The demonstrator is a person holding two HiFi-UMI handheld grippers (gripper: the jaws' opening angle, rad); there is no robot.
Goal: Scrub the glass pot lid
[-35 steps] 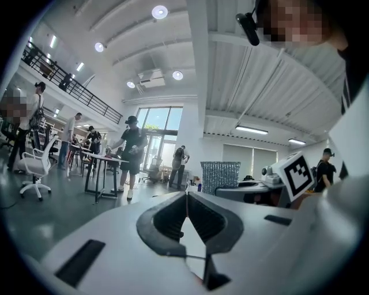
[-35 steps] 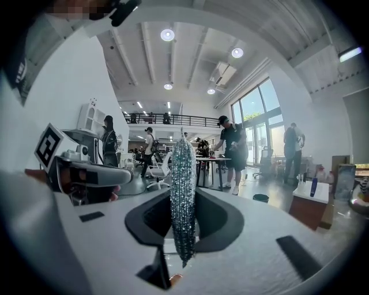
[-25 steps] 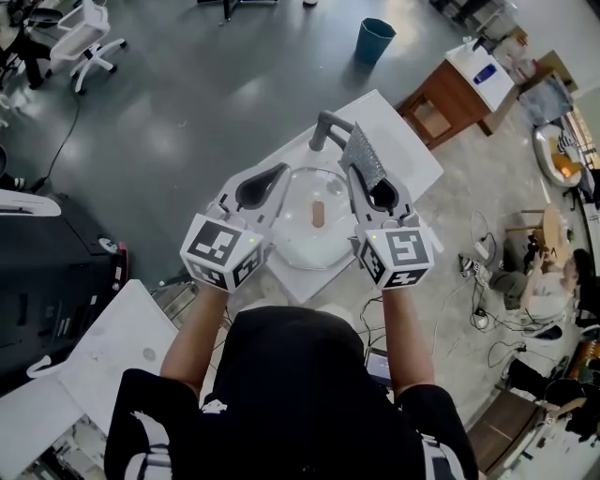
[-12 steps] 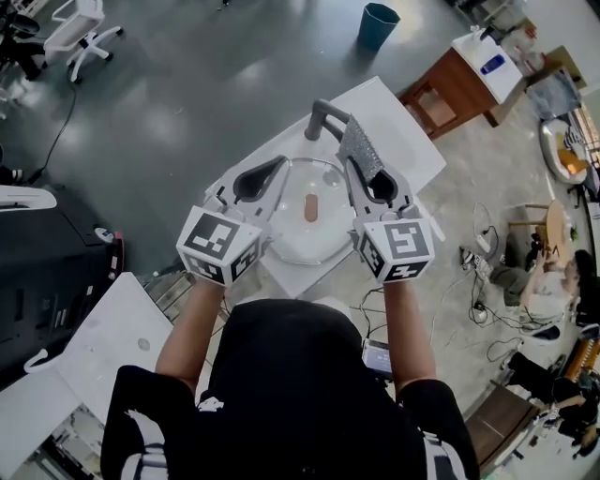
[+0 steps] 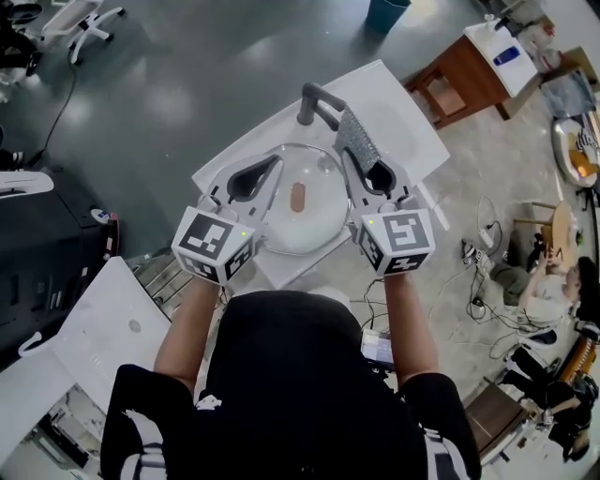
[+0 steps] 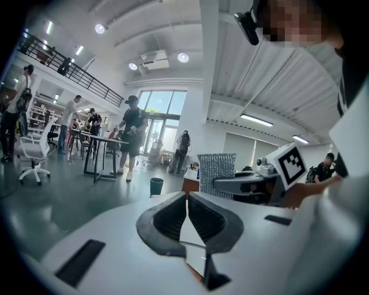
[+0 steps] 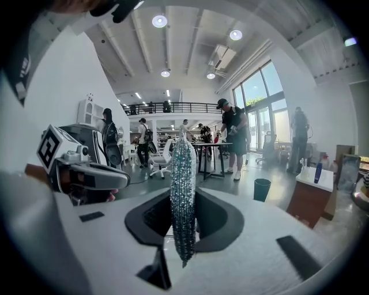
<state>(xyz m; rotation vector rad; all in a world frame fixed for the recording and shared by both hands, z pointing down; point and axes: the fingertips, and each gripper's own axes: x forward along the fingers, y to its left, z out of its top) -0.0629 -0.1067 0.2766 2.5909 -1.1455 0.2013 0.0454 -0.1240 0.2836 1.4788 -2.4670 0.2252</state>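
The round glass pot lid with a brown knob lies in the sink of a white counter. My left gripper is shut with nothing between its jaws. Its tips are over the lid's far left rim; I cannot tell if they touch. The left gripper view shows those jaws pressed together. My right gripper is shut on a silvery mesh scrub cloth. The cloth sticks out past the jaws beside the lid's far right rim. It stands upright between the jaws in the right gripper view.
A grey faucet rises just beyond the lid, close to the cloth. A wooden cabinet and a teal bin stand behind the counter. A white table is at lower left, and cables lie on the floor at the right.
The head view has shifted, so counter, lid and grippers sit a little higher in the frame. Relative to the lid, both grippers keep about the same places.
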